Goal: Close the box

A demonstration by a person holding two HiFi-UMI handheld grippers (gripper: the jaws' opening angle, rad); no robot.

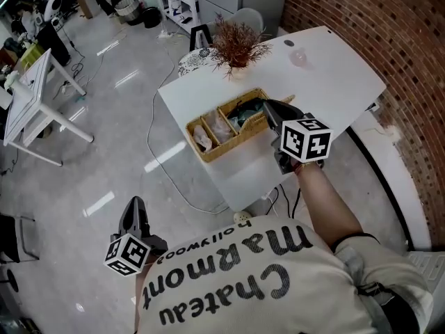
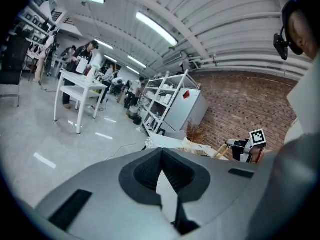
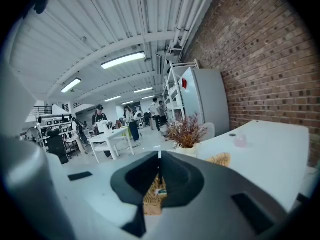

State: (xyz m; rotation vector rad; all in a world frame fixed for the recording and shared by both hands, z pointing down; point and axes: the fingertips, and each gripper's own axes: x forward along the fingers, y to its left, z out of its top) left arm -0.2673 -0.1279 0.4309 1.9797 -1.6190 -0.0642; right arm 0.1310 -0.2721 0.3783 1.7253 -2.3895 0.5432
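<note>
The open, rectangular, yellow woven box is seen lying along the near left edge of the white tabletop, close to the near corner; it is divided into three compartments, pale contents being held in the two left ones and something dark in the right one; no cover is seen over any compartment. The right hand-held gripper is held over the right compartment, its jaws drawn narrow with the tips meeting; in the right gripper view the box's weave is seen through the slit below the tips, and a piece of the same weave shows just to the right of them; whether anything is pinched cannot be told. A dried reddish-brown plant in a pale pot stands near the far left corner, beyond the box; a small pink object lies near the far edge. The left hand-held gripper is held low off the tabletop, above the grey floor, its jaws closed together with nothing between them.
</note>
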